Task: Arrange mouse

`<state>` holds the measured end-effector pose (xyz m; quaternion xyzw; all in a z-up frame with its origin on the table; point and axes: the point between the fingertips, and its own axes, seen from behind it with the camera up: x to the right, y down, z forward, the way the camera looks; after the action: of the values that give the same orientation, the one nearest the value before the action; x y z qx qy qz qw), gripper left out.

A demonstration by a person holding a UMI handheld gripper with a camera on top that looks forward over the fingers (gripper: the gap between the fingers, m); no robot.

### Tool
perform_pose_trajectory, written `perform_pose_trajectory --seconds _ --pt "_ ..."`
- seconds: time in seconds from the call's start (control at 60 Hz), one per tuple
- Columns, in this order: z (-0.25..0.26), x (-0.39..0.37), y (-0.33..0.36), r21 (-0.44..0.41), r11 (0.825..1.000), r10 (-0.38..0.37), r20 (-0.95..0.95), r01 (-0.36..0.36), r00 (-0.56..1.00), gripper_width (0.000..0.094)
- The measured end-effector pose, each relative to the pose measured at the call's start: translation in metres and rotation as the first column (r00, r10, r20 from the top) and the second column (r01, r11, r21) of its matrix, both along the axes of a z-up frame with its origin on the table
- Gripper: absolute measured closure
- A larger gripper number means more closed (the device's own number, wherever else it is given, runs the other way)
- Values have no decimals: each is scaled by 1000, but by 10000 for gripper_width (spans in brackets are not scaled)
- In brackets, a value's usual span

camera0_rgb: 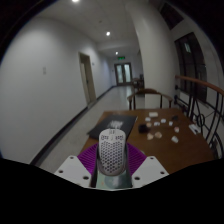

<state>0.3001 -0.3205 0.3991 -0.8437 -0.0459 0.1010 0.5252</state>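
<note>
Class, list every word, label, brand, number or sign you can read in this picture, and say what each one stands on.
No text can be read.
Green sign above the far corridor door: too small to read.
Mouse held in the tool: perforated shell, no readable brand.
White items on the table: no legible markings.

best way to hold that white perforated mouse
Across its two long flanks, coming in from its rear end. The white perforated mouse is narrow and rounded, lying lengthwise between the fingers of the gripper, which appear to clamp it already.
</note>
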Motion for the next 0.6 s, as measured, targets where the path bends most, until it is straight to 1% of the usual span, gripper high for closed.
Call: perform_pose_trajectory --seconds 0.05,0.133,0.267,0.383,0.433,0.483,0.533,0.6 --pt "-26 5 -16 -69 998 9 32 -7 999 536" --pt "-66 18 -29 -164 986 4 72 8 997 538" --pt "-79 66 -31 -210 976 -20 128 47 992 536" --pt "-82 104 -30 -274 960 -25 120 57 992 531" --pt "-74 114 -21 -259 965 -13 126 45 992 496" --pt "-68 127 -21 -262 965 22 146 17 989 450" --pt "-61 140 -16 -281 959 66 161 -18 985 419" --pt "-47 157 -14 -298 952 119 142 -72 983 317"
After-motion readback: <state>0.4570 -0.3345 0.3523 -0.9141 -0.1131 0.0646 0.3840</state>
